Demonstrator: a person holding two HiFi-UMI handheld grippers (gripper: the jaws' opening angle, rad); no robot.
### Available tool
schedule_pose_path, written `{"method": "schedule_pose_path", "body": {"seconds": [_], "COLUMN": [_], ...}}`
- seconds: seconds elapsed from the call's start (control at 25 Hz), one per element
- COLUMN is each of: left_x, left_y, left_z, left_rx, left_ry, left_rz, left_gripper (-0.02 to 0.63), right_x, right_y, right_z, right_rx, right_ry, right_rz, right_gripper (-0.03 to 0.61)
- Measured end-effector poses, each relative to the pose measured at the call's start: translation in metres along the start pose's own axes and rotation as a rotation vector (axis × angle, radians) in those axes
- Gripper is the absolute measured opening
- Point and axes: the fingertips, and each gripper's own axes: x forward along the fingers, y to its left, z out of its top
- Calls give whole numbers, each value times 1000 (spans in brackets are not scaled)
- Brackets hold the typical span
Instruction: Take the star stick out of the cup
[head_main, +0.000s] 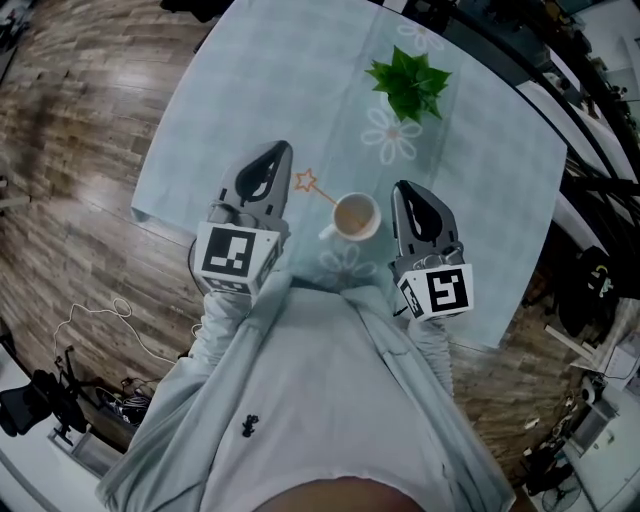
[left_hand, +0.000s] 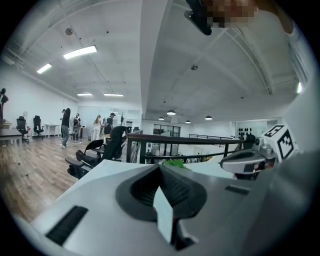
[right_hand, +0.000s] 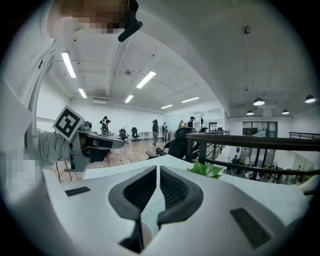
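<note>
A white cup (head_main: 356, 217) with a pale brown inside stands on the table's light blue cloth (head_main: 480, 150). A thin stick leans out of it to the left, ending in an orange star (head_main: 305, 181) over the cloth. My left gripper (head_main: 284, 148) is just left of the star, shut, with nothing between its jaws. My right gripper (head_main: 403, 187) is just right of the cup, also shut and holding nothing. In the left gripper view the left gripper (left_hand: 160, 167) shows its pads meeting at the tip. In the right gripper view the right gripper (right_hand: 156, 167) has its pads together. Neither gripper view shows the star.
A small green plant (head_main: 408, 84) stands at the far side of the table, beyond the cup. The cloth has white flower prints. Wooden floor surrounds the table, with cables on the floor at the lower left. A railing and office chairs lie beyond the table's far edge.
</note>
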Motion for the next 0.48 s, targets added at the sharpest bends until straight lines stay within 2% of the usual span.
{"method": "schedule_pose_path", "body": {"seconds": [0.28, 0.48], "left_x": [-4, -10], "left_y": [8, 14], "left_z": [-9, -15], "left_rx": [-9, -18], "left_ry": [0, 4], "left_rz": [24, 35], "left_gripper": [20, 20], "right_x": [27, 36], "right_y": [34, 55], "right_z": [-25, -42], "right_rx": [-12, -19], "right_ry": [77, 135], "right_rz": [152, 223], "right_gripper": [18, 18]}}
